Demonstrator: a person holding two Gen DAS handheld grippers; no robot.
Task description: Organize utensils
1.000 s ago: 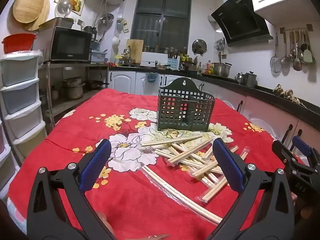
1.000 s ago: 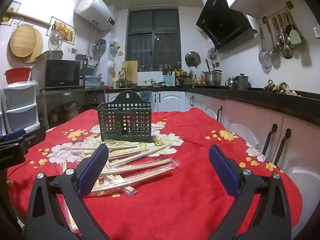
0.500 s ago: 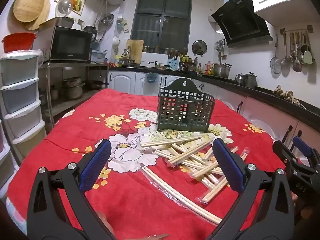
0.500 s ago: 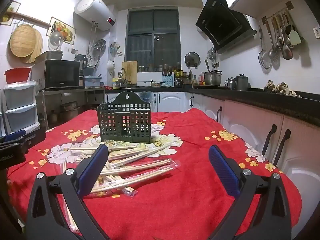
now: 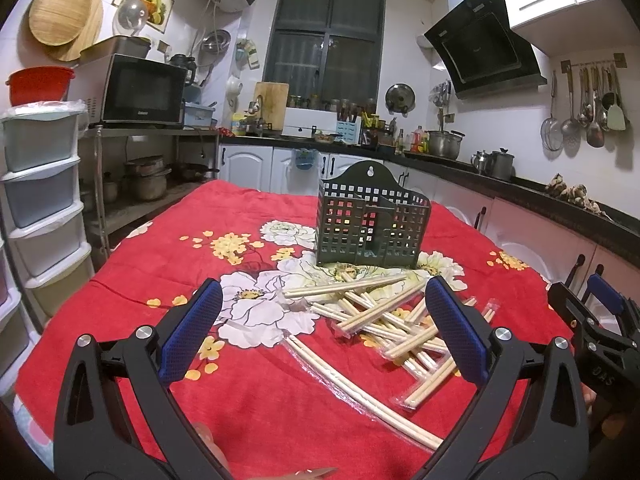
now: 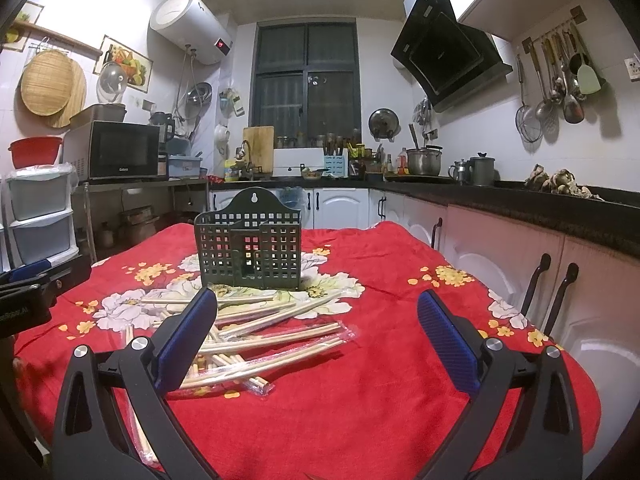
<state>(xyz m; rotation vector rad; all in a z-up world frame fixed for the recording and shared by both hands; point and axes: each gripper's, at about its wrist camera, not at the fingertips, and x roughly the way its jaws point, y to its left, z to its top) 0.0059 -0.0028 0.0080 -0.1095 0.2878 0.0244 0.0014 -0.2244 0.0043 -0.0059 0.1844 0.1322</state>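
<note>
A dark green slotted utensil holder (image 5: 372, 226) (image 6: 249, 244) stands upright on the red flowered tablecloth (image 5: 168, 264). In front of it lies a loose pile of wooden chopsticks (image 5: 376, 312) (image 6: 256, 328), some in clear plastic sleeves. One long wrapped pair (image 5: 360, 388) lies nearest the left gripper. My left gripper (image 5: 320, 332) hovers open in front of the pile, holding nothing. My right gripper (image 6: 318, 332) is open too, right of the pile, and shows at the right edge of the left wrist view (image 5: 596, 320).
Stacked plastic drawers (image 5: 40, 208) stand left of the table. White and pink cabinets with dark handles (image 6: 552, 288) run close along the table's right side. A counter with pots (image 6: 424, 160) and a microwave (image 6: 120, 150) lie beyond the far edge.
</note>
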